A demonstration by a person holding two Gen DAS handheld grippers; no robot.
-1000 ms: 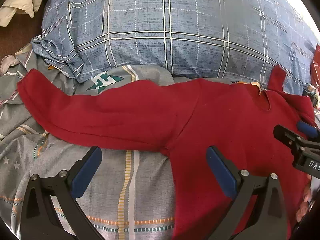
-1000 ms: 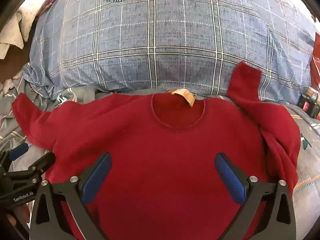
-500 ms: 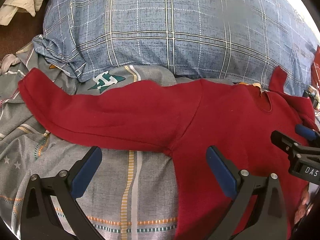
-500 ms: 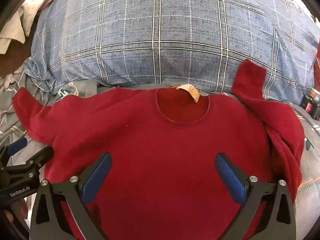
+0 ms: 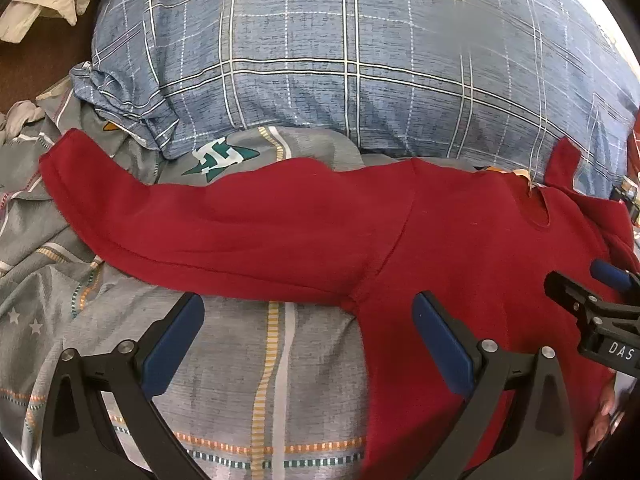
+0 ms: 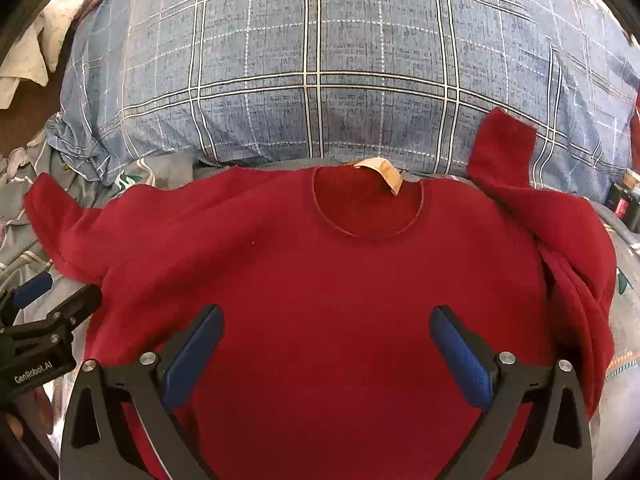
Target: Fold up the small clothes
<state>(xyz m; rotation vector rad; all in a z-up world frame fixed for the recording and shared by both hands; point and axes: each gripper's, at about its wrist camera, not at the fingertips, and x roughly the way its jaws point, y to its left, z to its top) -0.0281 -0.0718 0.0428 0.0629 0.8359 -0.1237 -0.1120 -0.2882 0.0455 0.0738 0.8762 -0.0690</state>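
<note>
From the left wrist view, a red sweater (image 5: 460, 240) lay spread flat on a bed covered by a grey patterned sheet (image 5: 248, 360). One sleeve (image 5: 200, 224) stretched out toward the left edge of the bed, its cuff resting on the sheet. A blue checked pillow (image 5: 340, 60) sat behind the sweater. The left tool (image 5: 308, 340) hovered with its jaws spread wide and empty, one blue pad over the sheet, the other over the red fabric near the armpit. The right tool (image 5: 588, 292) showed at the right edge.

From the right wrist view, the sweater (image 6: 320, 288) lay front up, its round neckline and a beige label (image 6: 384, 174) toward the pillow (image 6: 320, 60). The far sleeve (image 6: 560, 232) was bunched and folded along the sweater's right side. The right tool (image 6: 326, 344) hung released above the chest, holding nothing. The left tool (image 6: 48, 312) appeared at the left edge.
</note>
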